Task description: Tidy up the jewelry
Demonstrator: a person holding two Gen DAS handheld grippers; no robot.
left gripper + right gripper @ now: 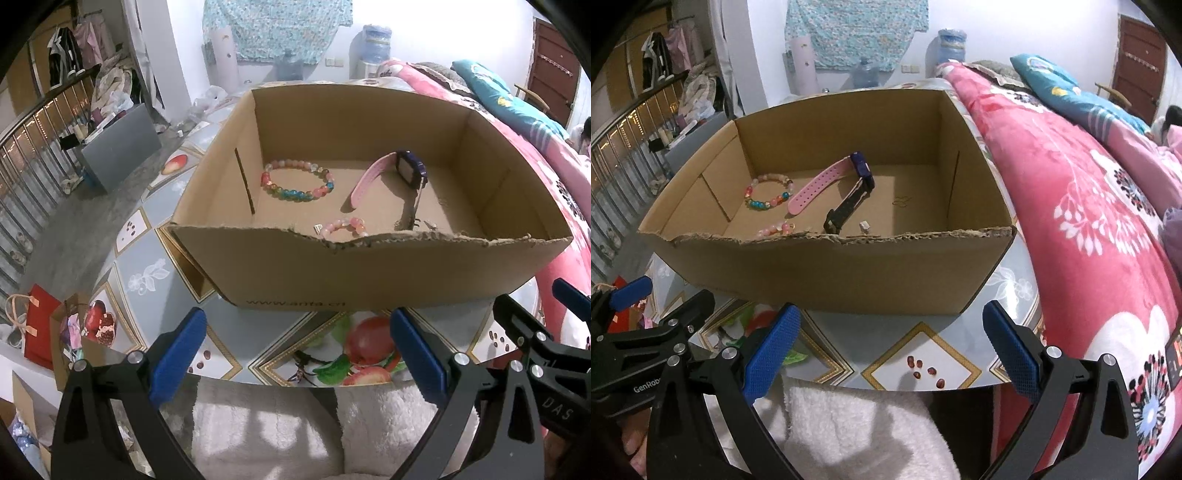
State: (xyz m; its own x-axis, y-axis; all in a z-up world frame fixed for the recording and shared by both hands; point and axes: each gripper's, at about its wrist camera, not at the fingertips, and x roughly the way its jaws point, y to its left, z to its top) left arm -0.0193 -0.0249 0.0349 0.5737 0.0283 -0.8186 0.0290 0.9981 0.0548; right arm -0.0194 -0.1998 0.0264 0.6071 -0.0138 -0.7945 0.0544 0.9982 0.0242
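Both grippers hover low in frame at the table's near edge, jaws spread wide, nothing held: left gripper [295, 354], right gripper [892, 345]. The box [369, 273] sits centre frame; inside it lie the bracelet [298, 180] at centre left, the watch [400, 173] at centre, and a small pink bracelet [343, 227] just behind the torn near wall. One dark cord piece [306, 367] lies on the table, lower centre, between the left fingers. Judgement: take it next; come down straight over it, close low, lift clear of the wall.

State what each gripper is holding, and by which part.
Nothing. The left gripper and right gripper are both open and empty, short of the cardboard box.
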